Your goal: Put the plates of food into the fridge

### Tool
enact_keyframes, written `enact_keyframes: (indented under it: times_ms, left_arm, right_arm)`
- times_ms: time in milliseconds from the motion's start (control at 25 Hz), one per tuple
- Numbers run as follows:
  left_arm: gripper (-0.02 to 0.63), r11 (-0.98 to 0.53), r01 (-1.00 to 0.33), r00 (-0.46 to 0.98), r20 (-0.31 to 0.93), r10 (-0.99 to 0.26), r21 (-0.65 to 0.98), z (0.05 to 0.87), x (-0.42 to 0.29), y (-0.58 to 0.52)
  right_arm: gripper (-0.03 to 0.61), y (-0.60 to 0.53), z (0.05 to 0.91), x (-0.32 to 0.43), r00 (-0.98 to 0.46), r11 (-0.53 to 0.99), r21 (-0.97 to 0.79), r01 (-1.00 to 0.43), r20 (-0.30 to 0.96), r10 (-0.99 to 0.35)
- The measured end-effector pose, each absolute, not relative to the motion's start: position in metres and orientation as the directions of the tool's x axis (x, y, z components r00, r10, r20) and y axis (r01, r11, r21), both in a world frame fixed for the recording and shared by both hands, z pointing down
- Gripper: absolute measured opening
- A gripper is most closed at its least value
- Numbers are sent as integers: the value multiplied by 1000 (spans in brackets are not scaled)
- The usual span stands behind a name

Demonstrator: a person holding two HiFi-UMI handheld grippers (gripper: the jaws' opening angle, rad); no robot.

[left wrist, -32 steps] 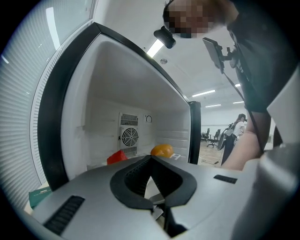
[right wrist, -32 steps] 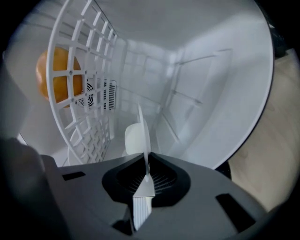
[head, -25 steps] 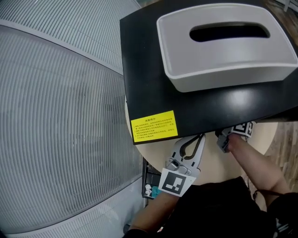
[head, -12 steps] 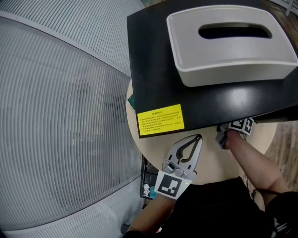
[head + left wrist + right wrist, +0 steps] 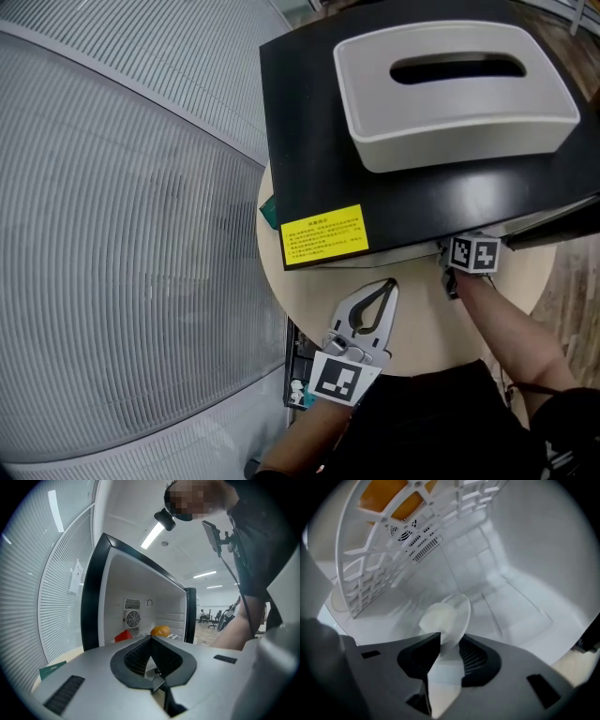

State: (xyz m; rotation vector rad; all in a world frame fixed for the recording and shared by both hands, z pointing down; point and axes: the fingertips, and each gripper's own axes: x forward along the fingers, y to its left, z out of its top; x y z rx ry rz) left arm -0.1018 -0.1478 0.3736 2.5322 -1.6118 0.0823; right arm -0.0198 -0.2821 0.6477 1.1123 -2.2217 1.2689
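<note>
Our right gripper [image 5: 449, 639] reaches inside the fridge [image 5: 422, 202]. Its jaws have just been opening and stand slack around the pale rim of a plate [image 5: 452, 613], which sits between them unsqueezed. The plate lies low in the white compartment, under a lattice shelf [image 5: 393, 550] through which something orange [image 5: 386, 496] shows. Whether it rests flat we cannot tell.

We judge this to be the letting-go step. Next we should spread a little wider and draw straight back, so that no pad catches the rim and drags it.

Our left gripper [image 5: 388, 285] hovers over the round table [image 5: 422, 323] in front of the fridge, jaws pressed together on nothing. Its view shows a red thing [image 5: 123, 636] deep inside.

A grey tissue box [image 5: 450, 89] sits on the fridge top, a green card [image 5: 269, 212] lies beside the fridge, and a ribbed wall [image 5: 122, 234] stands close on the left. The shelf overhead looks the likeliest snag on the way out.
</note>
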Motion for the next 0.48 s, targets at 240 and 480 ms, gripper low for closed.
enact_keyframes:
  times_ms: [240, 480]
  left_arm:
    - [3, -403, -912, 410, 125, -903, 81, 371, -107, -139]
    - [3, -406, -911, 412, 111, -904, 74, 366, -110, -133]
  right_arm:
    - [152, -286, 648, -9, -551, 334, -439, -834, 695, -463]
    - [166, -291, 650, 10, -442, 346, -297, -890, 747, -497]
